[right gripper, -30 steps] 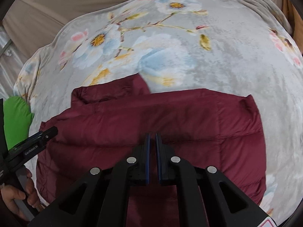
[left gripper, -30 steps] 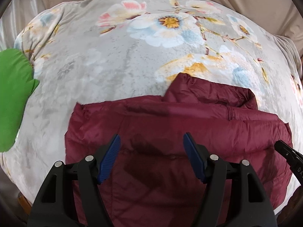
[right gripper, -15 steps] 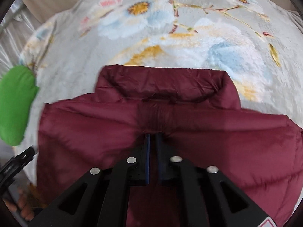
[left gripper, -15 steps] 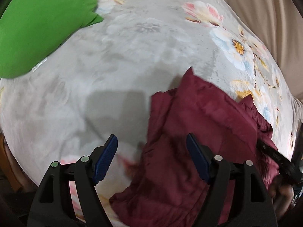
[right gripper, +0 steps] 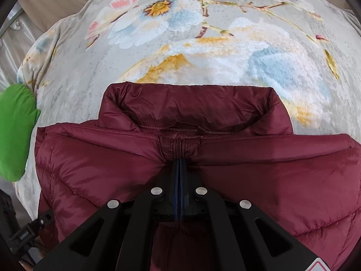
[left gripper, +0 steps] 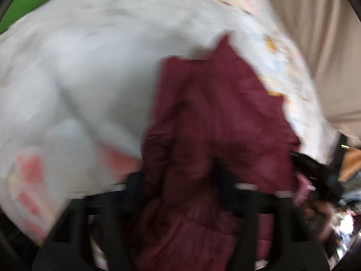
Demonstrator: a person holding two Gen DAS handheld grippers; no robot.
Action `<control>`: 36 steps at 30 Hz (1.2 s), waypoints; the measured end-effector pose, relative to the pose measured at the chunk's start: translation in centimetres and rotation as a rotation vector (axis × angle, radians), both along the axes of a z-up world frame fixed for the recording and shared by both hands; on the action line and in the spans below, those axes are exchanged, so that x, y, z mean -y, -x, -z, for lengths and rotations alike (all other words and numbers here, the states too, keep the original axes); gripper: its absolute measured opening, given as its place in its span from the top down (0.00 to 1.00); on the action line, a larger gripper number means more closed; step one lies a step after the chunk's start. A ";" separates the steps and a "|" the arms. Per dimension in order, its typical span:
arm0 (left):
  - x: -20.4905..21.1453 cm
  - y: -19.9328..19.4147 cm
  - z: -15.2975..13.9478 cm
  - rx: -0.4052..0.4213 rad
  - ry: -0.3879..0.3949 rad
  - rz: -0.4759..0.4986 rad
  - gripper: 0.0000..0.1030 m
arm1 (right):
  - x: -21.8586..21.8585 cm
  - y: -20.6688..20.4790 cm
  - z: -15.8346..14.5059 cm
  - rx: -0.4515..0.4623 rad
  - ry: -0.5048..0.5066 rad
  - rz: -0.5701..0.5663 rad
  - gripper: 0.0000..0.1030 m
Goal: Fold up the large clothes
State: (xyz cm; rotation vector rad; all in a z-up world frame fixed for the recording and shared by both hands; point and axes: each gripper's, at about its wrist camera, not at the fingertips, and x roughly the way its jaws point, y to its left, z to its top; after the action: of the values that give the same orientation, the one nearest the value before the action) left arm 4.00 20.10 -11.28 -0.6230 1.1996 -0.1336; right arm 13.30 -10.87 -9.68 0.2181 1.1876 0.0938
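A floral blanket [right gripper: 225, 52] covered the bed, and on its near part lay the maroon puffer jacket [right gripper: 259, 169], collar [right gripper: 191, 106] pointing away, zipper [right gripper: 179, 150] centred just below it. A green cushion [right gripper: 15, 131] sat at the blanket's left edge, just beside the jacket's side.

The right tongs [right gripper: 179, 164] were pressed together at the top of the zipper line, tips sunk into a pucker of fabric; whether they pinched cloth could not be told. The left tongs [left gripper: 180, 176] were closing, a bunched side edge of the jacket between them, though blur hid whether the pads pressed it yet.

The slick shell looked prone to slipping. If the left tongs caught only a thin outer layer, the fold could likely drag crooked or drop.
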 end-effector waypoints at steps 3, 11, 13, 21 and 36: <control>1.5 -0.1 -3.9 0.103 0.040 0.068 0.87 | 0.0 0.0 0.0 0.006 -0.004 -0.001 1.00; 10.4 1.0 -15.7 0.379 0.156 0.342 0.92 | 1.1 0.9 -0.4 0.031 -0.070 0.022 1.00; 13.1 1.2 -16.9 0.398 0.169 0.415 0.92 | 2.8 2.8 -1.8 0.076 -0.135 0.059 0.96; 27.3 3.2 -16.6 0.364 0.150 0.742 0.93 | 14.4 16.8 -5.1 0.176 -0.228 0.280 0.88; 40.9 6.9 -11.5 0.278 -0.011 1.018 0.93 | 21.2 24.0 0.9 0.139 -0.327 0.446 0.89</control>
State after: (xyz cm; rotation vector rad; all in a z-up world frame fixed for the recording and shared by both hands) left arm -2.92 -20.77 0.20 0.0723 1.1424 -1.0328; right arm -10.74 -32.09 -10.59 0.7471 0.9575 -0.0886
